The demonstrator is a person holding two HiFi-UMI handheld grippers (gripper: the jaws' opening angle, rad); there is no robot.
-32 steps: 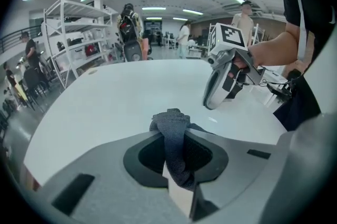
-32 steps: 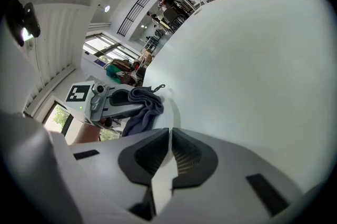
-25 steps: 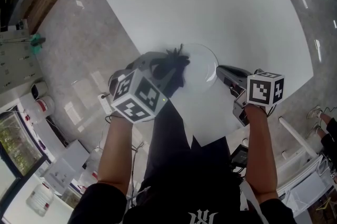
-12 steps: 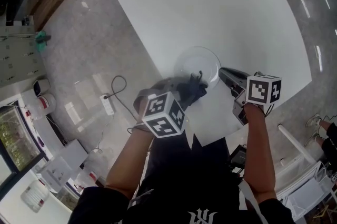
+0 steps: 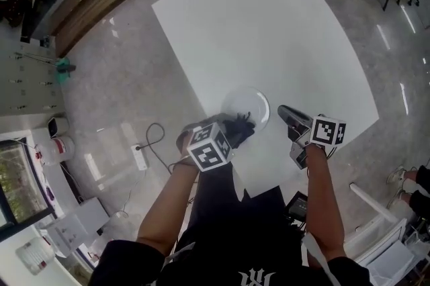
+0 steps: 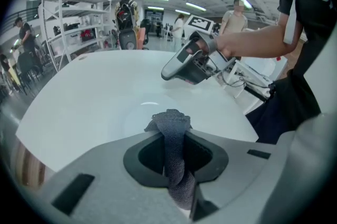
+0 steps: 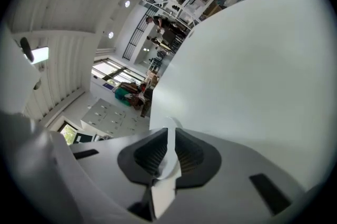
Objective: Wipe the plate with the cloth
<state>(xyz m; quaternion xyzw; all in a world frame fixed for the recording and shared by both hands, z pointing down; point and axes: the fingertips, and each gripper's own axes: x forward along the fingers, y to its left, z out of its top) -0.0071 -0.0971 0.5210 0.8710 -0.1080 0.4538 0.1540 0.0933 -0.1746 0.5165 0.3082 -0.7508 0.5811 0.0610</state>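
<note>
The round clear glass plate (image 5: 246, 105) sits on the white counter (image 5: 269, 29), near its close edge. The dark grey bunched cloth (image 6: 171, 125) is at the plate's near rim, pinched in the left hand-held gripper (image 6: 174, 139).

left hand-held gripper (image 5: 226, 136): swept from the left side of the plate (image 5: 249, 103) to its near rim, closer to the person | cloth (image 5: 241, 128): carried along in the jaws, its dark bunch now at the plate's near edge | head view: takes in more of the counter (image 5: 269, 29), far edge now in sight
</note>
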